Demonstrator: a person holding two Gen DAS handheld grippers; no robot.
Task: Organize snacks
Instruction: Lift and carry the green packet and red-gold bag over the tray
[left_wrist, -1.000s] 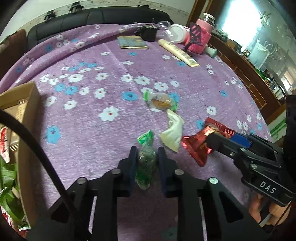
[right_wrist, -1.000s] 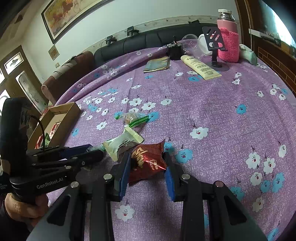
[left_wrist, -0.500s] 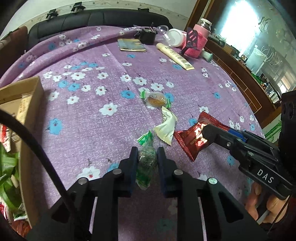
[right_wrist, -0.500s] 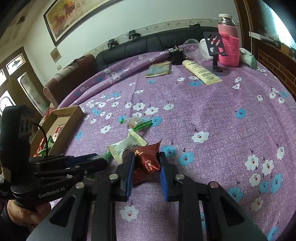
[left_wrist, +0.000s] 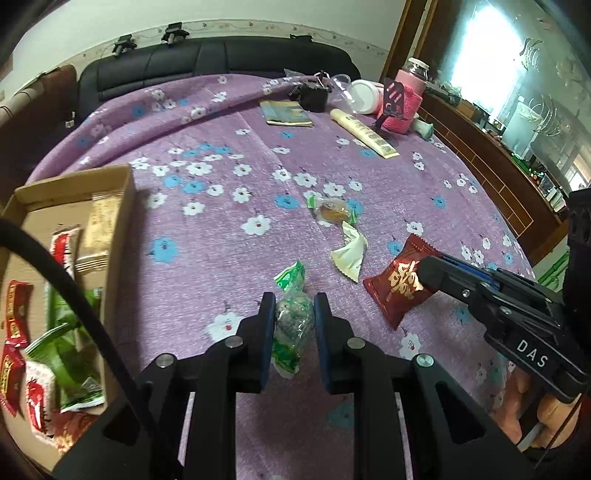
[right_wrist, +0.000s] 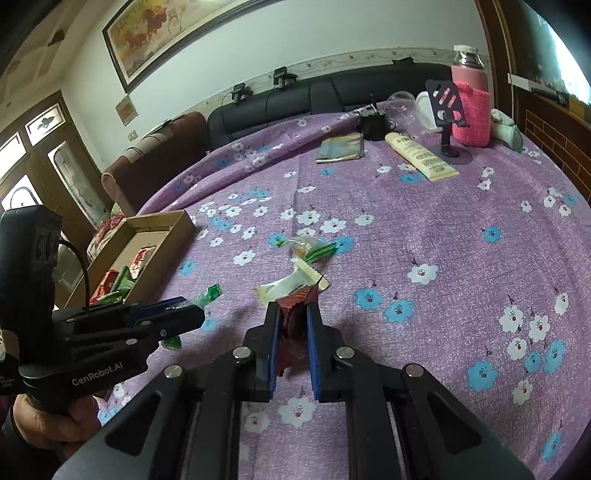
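Note:
My left gripper (left_wrist: 294, 306) is shut on a green-wrapped snack (left_wrist: 293, 325) and holds it above the purple flowered tablecloth (left_wrist: 229, 177); it also shows in the right wrist view (right_wrist: 184, 314). My right gripper (right_wrist: 292, 314) is shut on a red snack packet (right_wrist: 293, 321), which also shows in the left wrist view (left_wrist: 400, 284) lifted off the cloth. A white packet (left_wrist: 349, 253) and a clear-wrapped pastry (left_wrist: 332, 212) lie on the cloth beyond both grippers. A cardboard box (left_wrist: 118, 206) with several snacks stands at the left.
At the far side stand a pink-sleeved bottle (right_wrist: 471, 107), a black phone stand (right_wrist: 448, 110), a cream tube (right_wrist: 421, 157), a booklet (right_wrist: 341, 147) and a small black object (right_wrist: 375, 123). A dark sofa (right_wrist: 314, 96) runs behind the table.
Both grippers have risen and pulled back with their snacks. The right jaws have closed tighter on the red packet. The box has come further into the left view.

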